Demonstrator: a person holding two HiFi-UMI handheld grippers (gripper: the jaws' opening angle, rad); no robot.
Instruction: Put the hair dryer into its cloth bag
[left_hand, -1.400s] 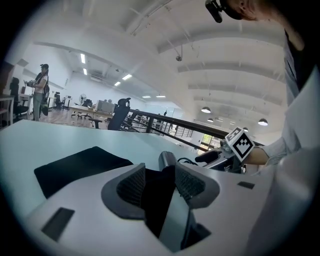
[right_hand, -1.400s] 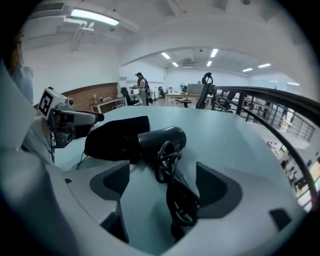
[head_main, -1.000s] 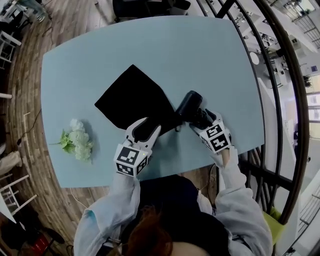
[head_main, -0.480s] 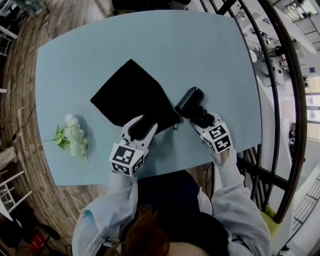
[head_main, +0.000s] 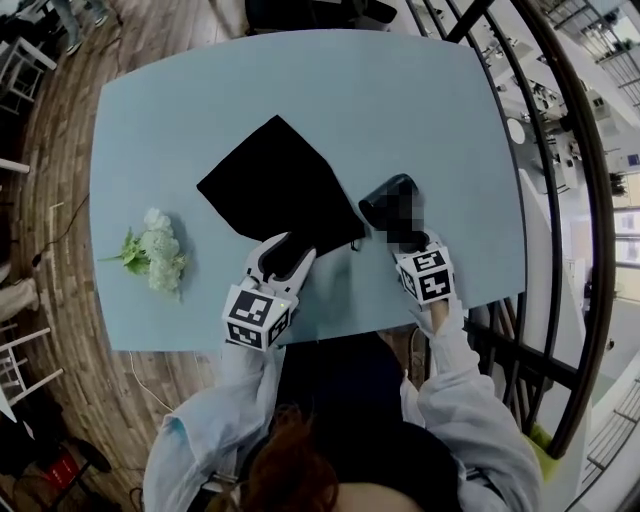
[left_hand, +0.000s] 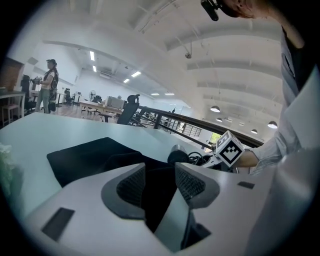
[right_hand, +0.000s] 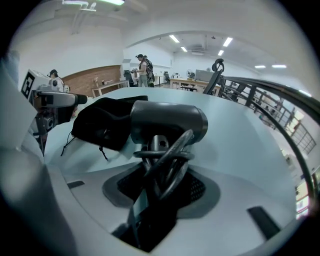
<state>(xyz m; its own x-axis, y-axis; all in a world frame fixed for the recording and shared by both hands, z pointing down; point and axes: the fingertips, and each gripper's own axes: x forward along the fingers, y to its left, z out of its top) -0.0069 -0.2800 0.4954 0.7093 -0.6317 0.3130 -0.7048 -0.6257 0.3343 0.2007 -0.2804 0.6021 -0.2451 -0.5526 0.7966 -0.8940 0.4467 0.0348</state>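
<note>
Found the right gripper (right_hand: 160, 187) clamped on the hair dryer (right_hand: 169, 120) by its handle, jaws just drawn in round the cord (right_hand: 165, 155) coiled there. Judged a sensible hold: keeps the loose cord gathered and leaves the barrel foremost, turned toward the bag. Located the dryer at the near right of the table (head_main: 420, 110), just beside the right-hand corner of the cloth bag (head_main: 275, 185), not yet inside. Cannot tell from the head view whether resting on the table or lifted clear, being partly masked there.

Found the left gripper (left_hand: 159, 180) with jaws apart, astride the near edge of the bag, black cloth between the pads but no pinch evident. Read as positioning to take one lip of the mouth and hold it up — needed, since lying flat and slack with no opening offered. Noted drawstrings (right_hand: 102, 149) trailing at that same corner; liable to snag the barrel on entry.

Recorded a bunch of white flowers (head_main: 157, 262) well apart at the left, away from the work. Assessed as early — dryer secured, bag unopened
</note>
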